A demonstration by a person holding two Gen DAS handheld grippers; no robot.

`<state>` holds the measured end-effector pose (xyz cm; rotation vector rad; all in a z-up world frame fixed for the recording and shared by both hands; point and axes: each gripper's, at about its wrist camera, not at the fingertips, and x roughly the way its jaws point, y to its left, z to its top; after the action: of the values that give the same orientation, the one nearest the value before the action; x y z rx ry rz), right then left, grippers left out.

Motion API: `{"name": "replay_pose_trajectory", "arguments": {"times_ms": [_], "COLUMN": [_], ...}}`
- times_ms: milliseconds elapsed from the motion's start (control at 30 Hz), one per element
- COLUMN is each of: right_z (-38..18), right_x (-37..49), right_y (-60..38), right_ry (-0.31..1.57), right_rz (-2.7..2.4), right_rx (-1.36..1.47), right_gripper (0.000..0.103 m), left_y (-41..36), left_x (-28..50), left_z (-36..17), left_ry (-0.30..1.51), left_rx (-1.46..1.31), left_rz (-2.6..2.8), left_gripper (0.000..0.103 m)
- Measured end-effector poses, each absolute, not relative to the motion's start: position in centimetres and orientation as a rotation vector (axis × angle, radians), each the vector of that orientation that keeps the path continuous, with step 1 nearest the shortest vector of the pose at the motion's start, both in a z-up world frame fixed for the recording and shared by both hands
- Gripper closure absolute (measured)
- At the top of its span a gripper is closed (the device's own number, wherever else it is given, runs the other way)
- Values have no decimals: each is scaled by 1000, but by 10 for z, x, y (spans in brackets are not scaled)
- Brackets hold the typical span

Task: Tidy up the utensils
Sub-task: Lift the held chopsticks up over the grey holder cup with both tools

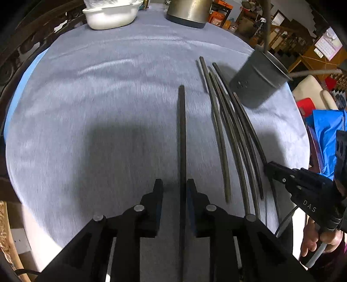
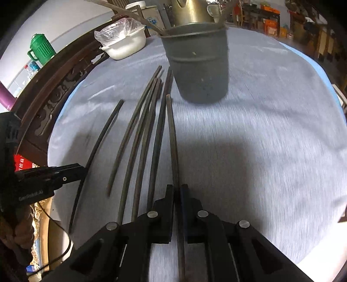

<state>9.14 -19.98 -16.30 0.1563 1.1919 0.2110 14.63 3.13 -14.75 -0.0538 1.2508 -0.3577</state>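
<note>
Right in front of us, in the left wrist view, our left gripper has its two black fingers a little way apart. One dark chopstick runs between them and points to the far side of the table. We see a thin gap on each side of it, so the fingers do not seem to press on it.

In the right wrist view, our right gripper has its fingers almost shut. Another chopstick sits between them. They squeeze it tight, and its far tip points at the grey cup.

The other loose chopsticks lie side by side on the cloth, just right of the left gripper's stick. In the right wrist view the same bunch lies left of the held stick.

A dark grey holder cup stands at the far end of the bunch, near the stick tips. It has small holes low on its side. Thin sticks poke up out of its top.

All of this rests on a round table with a grey-blue cloth. On the far side sit a white tub lined with a clear plastic bag and a big metal pot.

A hand grips the right gripper's handle at the near right edge.

A green jug stands off the table, far left.
</note>
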Motion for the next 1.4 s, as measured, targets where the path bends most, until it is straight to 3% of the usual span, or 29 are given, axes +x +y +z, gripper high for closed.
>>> {"name": "replay_pose_trajectory", "arguments": {"times_ms": [333,900,967,1067,1400], "right_z": [-167,-158,-151,-149,-165], "right_x": [133,61,72,93,144], "right_y": [-196,-237,-239,-236,-208], "right_ry": [1203,1310,1275,1252,1260], "right_rz": [227,230,241,235,182], "right_rx": [193,253,284,289,172], "right_gripper": [93,93,89,74,75], "left_y": [9,21,22,21,4], "left_x": [209,212,215,220,244], "left_z": [-148,-147,-147,-148,-147], "left_ry": [1258,1268,1278,1285,1299], "left_rx": [-77,-85,-97,-97,-54], "left_rz": [-381,-404,-410,-413,-398], "left_gripper": [81,84,84,84,84]}}
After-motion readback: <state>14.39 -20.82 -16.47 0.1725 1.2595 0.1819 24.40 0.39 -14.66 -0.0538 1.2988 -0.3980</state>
